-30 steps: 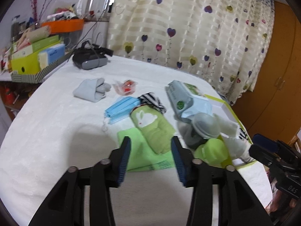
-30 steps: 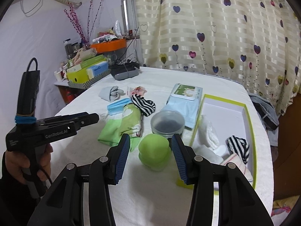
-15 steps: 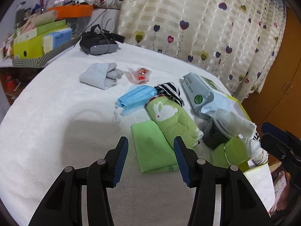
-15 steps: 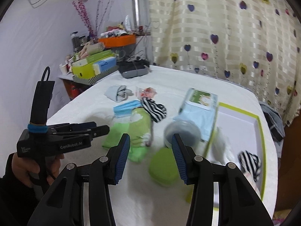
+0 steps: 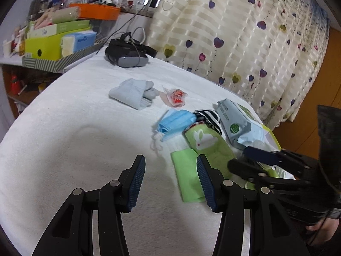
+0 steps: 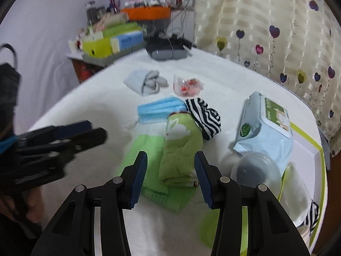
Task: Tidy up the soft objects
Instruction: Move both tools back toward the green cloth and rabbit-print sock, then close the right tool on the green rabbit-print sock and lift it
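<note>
On the white table lie a green rabbit towel [image 6: 181, 149] [image 5: 207, 145], a flat green cloth [image 6: 147, 149] [image 5: 187, 175], a striped sock [image 6: 204, 117] [image 5: 207, 116], a blue face mask [image 6: 158, 109] [image 5: 178, 122] and a grey folded sock [image 6: 145, 81] [image 5: 133, 92]. My right gripper [image 6: 170, 179] is open, just above the near end of the green towel. My left gripper [image 5: 170, 183] is open and empty over bare table, left of the green cloth. A white box with a green rim [image 6: 319, 155] at the right holds several soft items.
A wet-wipes pack [image 6: 266, 125] [image 5: 234, 121] and a clear plastic lid [image 6: 255, 170] lie right of the towel. A red snack packet [image 6: 187, 85] [image 5: 174, 96], a VR headset [image 5: 127, 53] and cluttered shelves [image 5: 53, 42] are farther back.
My right gripper moved left, from the green round object to over the green towel. My left gripper shifted left and back, off the green cloth onto bare table.
</note>
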Tool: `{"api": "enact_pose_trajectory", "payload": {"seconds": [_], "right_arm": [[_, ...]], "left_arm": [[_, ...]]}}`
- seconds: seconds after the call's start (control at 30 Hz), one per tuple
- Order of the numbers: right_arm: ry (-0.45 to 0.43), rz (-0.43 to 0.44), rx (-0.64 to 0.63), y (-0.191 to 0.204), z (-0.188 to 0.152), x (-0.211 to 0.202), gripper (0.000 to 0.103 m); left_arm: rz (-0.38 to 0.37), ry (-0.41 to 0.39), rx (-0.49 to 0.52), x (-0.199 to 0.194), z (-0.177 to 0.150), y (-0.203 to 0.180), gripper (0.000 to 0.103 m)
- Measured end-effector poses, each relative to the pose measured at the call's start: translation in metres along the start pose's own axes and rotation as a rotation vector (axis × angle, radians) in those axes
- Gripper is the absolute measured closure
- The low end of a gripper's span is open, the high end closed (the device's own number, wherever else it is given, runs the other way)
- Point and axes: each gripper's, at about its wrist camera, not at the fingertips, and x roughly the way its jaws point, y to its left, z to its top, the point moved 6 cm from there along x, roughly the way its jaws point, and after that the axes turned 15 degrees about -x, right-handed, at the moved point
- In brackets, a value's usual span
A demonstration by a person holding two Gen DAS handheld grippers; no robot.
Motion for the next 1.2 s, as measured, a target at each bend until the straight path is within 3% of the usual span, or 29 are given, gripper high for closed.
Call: {"api": "enact_pose_trajectory", "payload": {"seconds": [0.23,0.5,0.7,1.2], "right_arm": [[0.148,-0.059,-0.075,0.004,-0.003,0.033,0.056],[0.228,-0.117,-0.117,0.004,-0.007,0.049,0.056],[0.199,-0.111,-0.115,0.001,-0.006,0.043,0.076],[-0.037,-0.054,-0.052,0.000,0.009,-0.029,0.078]], "left_arm": [[-0.023,0.005,-0.030,0.002,0.004,0.011,0.054],[-0.039,0.009,-0.043,0.002,0.004,0.015,0.054],[-0.039,0.013,-0.042,0.002,0.003,0.015,0.054],[-0.016,0.126,0.048,0.029,-0.031,-0.019,0.053]]}}
